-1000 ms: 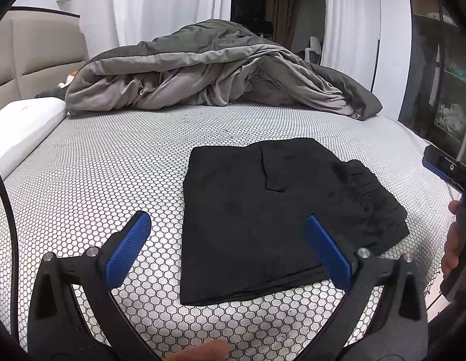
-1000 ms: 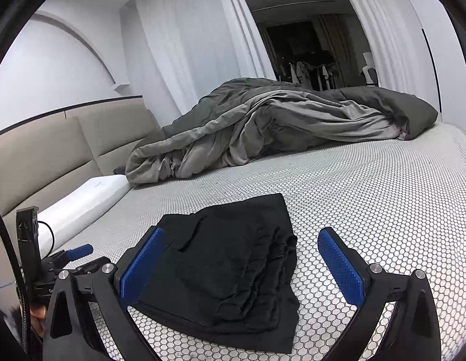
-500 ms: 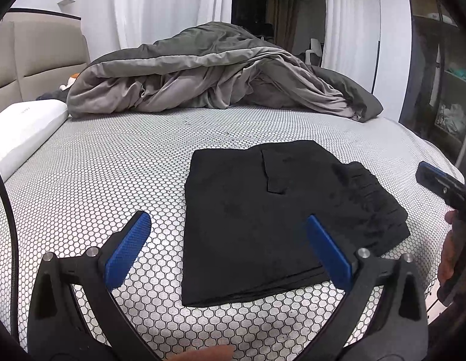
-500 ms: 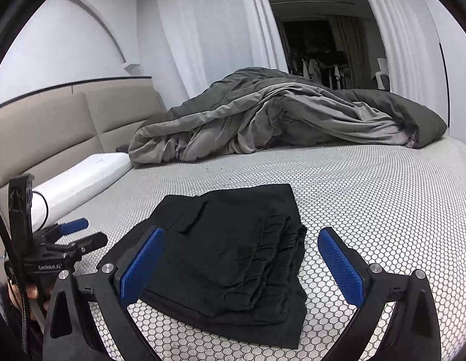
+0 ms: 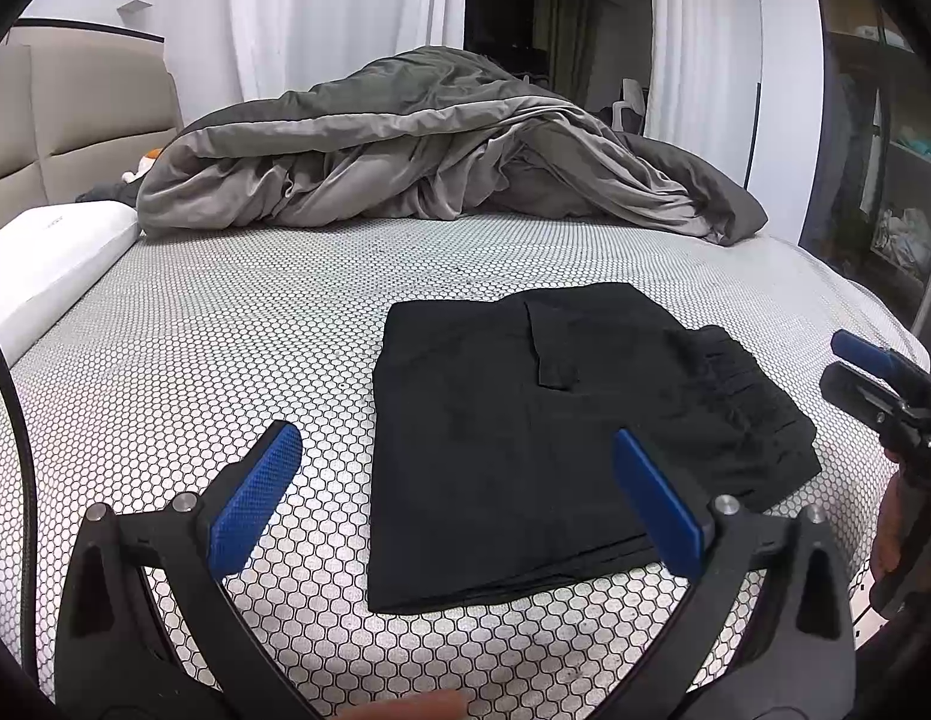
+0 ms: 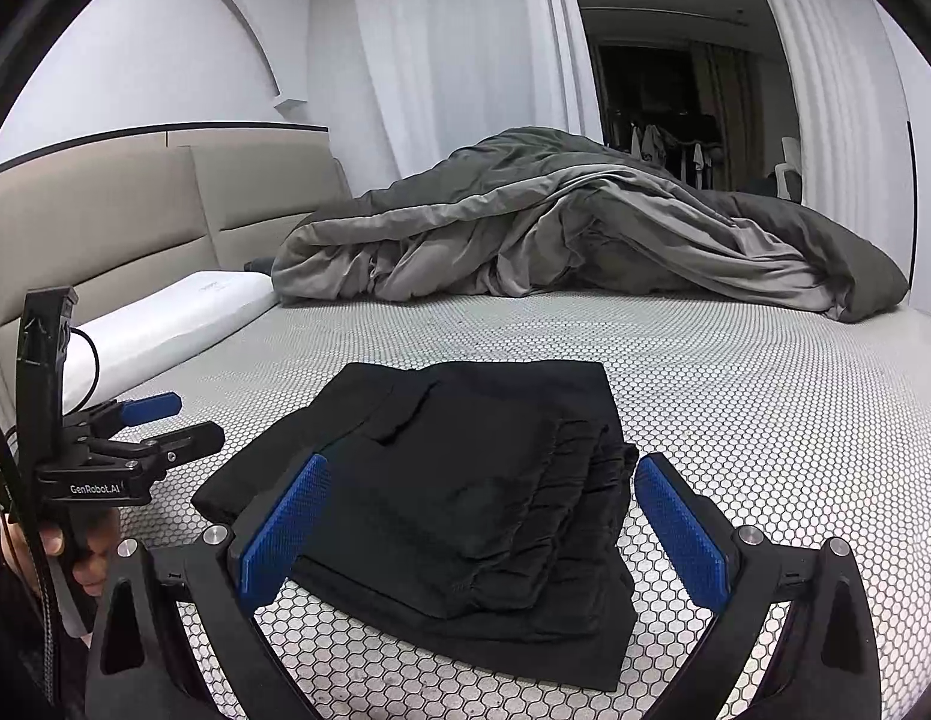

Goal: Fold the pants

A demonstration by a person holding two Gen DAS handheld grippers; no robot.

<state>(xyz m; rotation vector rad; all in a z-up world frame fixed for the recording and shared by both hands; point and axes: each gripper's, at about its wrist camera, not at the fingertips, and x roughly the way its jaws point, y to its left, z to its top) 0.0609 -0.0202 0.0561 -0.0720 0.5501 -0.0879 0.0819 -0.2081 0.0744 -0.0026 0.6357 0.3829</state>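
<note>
pants [image 5: 525, 420] lie folded into a thick black rectangle at lower centre of both views, flat on the bed [image 5: 195, 360], matte fabric with a pocket flap on top and a gathered, ribbed waistband stacked at the right edge. left tongs [image 5: 453, 498] fill the bottom of the left view, spread wide with nothing between them, blue ridged pads on black arms; they hover in front of the near edge of the cloth. right tongs [image 6: 483, 522] at the bottom of the right view are also spread wide and hold nothing, framing the waistband end. each pair shows at the edge of the other's view, gripped by a hand [image 6: 87, 546]. the bed cover has a white and dark honeycomb print, slightly domed. further back, at mid left, a long white pillow [image 6: 165, 324] lies against a beige padded headboard [image 6: 105, 198]. a crumpled grey duvet [image 5: 435, 150] is heaped across the far side. behind it hang white curtains [image 6: 453, 60] beside a dark doorway.
</note>
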